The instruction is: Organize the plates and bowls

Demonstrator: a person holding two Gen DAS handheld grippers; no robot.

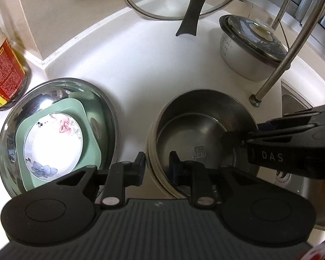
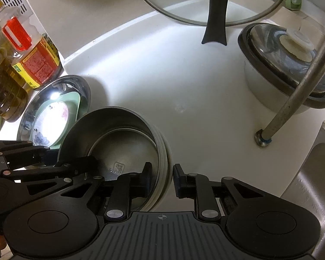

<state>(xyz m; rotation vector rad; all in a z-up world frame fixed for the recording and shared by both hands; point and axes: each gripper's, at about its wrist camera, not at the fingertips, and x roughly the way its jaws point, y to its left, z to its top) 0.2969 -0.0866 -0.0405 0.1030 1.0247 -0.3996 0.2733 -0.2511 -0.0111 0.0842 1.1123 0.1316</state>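
A stack of steel bowls (image 1: pixel 197 125) with cream outer walls stands on the white counter. My left gripper (image 1: pixel 157 162) straddles its near-left rim, jaws open, one finger inside and one outside. My right gripper (image 2: pixel 161 176) straddles the right rim of the same stack (image 2: pixel 119 143), jaws open with a gap to the wall. To the left, a large steel bowl (image 1: pixel 93 95) holds a green square plate (image 1: pixel 88 130) and a floral saucer (image 1: pixel 52 143); they also show in the right wrist view (image 2: pixel 60 112).
A glass lid with a black handle (image 1: pixel 192 15) leans at the back. A lidded white pot (image 1: pixel 249 49) stands at the back right behind a metal rack leg (image 1: pixel 277 65). Oil bottles (image 2: pixel 32 56) stand at the left. A steel sink (image 2: pixel 314 173) lies at the right.
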